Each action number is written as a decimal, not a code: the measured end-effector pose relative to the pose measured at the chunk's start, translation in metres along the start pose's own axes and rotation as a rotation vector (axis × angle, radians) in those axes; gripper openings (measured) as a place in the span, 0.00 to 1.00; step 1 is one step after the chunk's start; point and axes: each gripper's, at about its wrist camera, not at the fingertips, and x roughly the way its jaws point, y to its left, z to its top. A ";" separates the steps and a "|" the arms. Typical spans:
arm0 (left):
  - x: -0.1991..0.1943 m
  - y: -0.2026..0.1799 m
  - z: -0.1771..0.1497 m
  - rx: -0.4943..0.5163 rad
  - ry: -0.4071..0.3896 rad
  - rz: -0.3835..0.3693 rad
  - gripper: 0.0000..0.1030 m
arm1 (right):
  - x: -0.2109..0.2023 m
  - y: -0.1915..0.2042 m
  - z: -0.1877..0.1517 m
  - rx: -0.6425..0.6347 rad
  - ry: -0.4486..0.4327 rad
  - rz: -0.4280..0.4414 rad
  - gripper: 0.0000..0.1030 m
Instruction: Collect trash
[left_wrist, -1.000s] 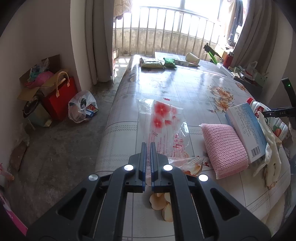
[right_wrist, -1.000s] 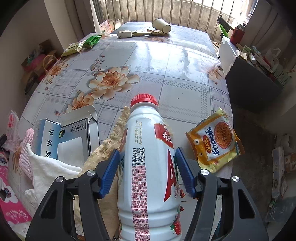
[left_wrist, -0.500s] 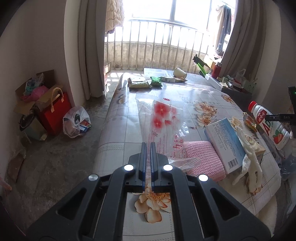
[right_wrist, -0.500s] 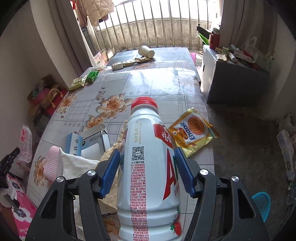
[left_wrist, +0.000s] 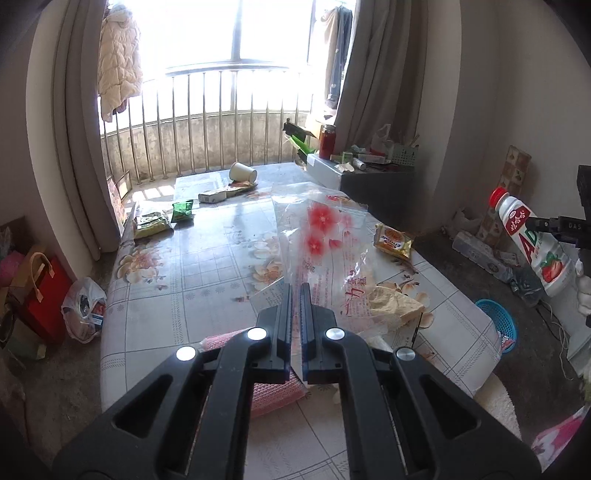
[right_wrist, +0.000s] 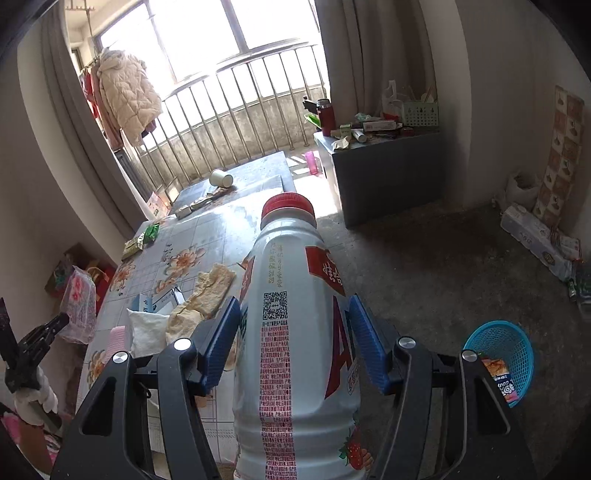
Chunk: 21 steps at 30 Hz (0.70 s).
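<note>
My left gripper (left_wrist: 295, 286) is shut on the edge of a clear plastic bag (left_wrist: 325, 240) printed with red flowers, which hangs in the air over the floral table (left_wrist: 207, 266). My right gripper (right_wrist: 294, 302) is shut on a white milk bottle (right_wrist: 295, 295) with a red cap, its blue pads pressing both sides. In the left wrist view the bottle (left_wrist: 532, 240) hangs tilted at the far right, beyond the table's edge and over the floor. In the right wrist view the left gripper (right_wrist: 37, 332) with the bag (right_wrist: 79, 306) shows at the far left.
A blue mesh basket (right_wrist: 506, 343) holding a wrapper stands on the floor right of the table. On the table lie a yellow snack packet (left_wrist: 393, 236), a tipped paper cup (left_wrist: 242, 172), green packets (left_wrist: 183, 210), a pink cloth (left_wrist: 266, 391) and a cream rag (left_wrist: 391, 301). A grey cabinet (right_wrist: 388, 177) stands by the window.
Both grippers have risen and drawn back from the table. The bag has lifted off the tabletop. The bottle has swung out to the right, over the floor near the blue basket.
</note>
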 end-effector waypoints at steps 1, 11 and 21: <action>0.006 -0.015 0.007 0.023 0.002 -0.036 0.02 | -0.012 -0.016 -0.005 0.030 -0.014 -0.028 0.58; 0.080 -0.196 0.055 0.244 0.131 -0.431 0.02 | -0.086 -0.164 -0.087 0.355 -0.056 -0.279 0.58; 0.219 -0.431 0.035 0.454 0.544 -0.616 0.03 | -0.040 -0.282 -0.167 0.711 0.032 -0.260 0.58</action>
